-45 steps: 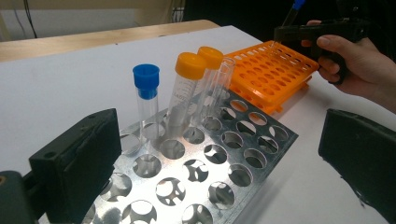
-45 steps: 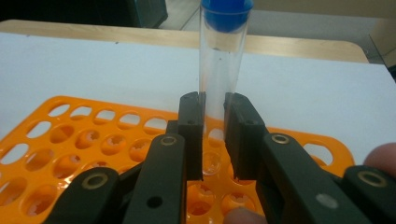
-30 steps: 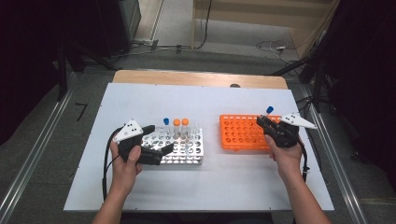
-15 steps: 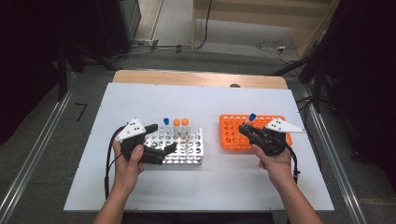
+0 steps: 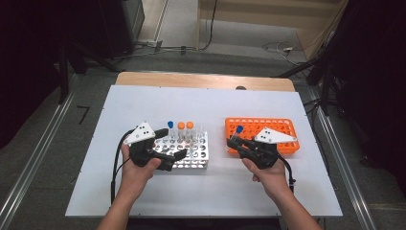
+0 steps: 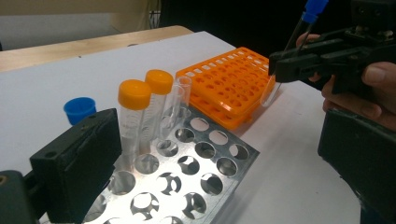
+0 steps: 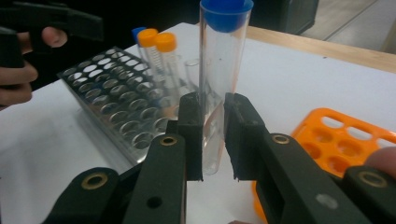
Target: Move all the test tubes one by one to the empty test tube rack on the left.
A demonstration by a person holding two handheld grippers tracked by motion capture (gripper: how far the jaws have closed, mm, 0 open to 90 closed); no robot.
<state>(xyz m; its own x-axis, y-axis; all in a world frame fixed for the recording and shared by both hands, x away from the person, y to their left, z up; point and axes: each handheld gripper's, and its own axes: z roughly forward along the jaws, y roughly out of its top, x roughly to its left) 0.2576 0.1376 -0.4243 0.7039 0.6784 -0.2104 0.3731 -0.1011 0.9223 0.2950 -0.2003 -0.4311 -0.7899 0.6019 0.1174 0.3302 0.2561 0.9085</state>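
Here, a clear tube (image 7: 219, 70) with a blue cap (image 7: 226, 13) is seen clamped between the jaws of the right gripper (image 7: 214, 135), the pads pressed flat on either side of its lower half so that the cap stands well above the jaws and the rounded bottom hangs just below them. In the high view the tube is held upright off the table (image 5: 220, 196), beside the near left corner of the orange rack (image 5: 280, 127) and well short of the metal rack (image 5: 194, 155). The step in hand is judged to be the carrying of this tube from the orange rack across to the metal one, where two orange-capped tubes (image 6: 145, 109), a blue-capped one (image 6: 79, 109) and an uncapped one (image 6: 180, 100) are already stood in the far rows. The left gripper (image 5: 165, 157) is laid over the near edge of the metal rack, its jaws standing wide apart with nothing between them, and the rack appears to be steadied rather than gripped, though contact cannot be told for certain. For the next move, the tube would need to be brought over a free hole beyond the jaws, kept plumb, lowered until its bottom is seated, and only then released; a tilt would likely catch the rim of a hole.
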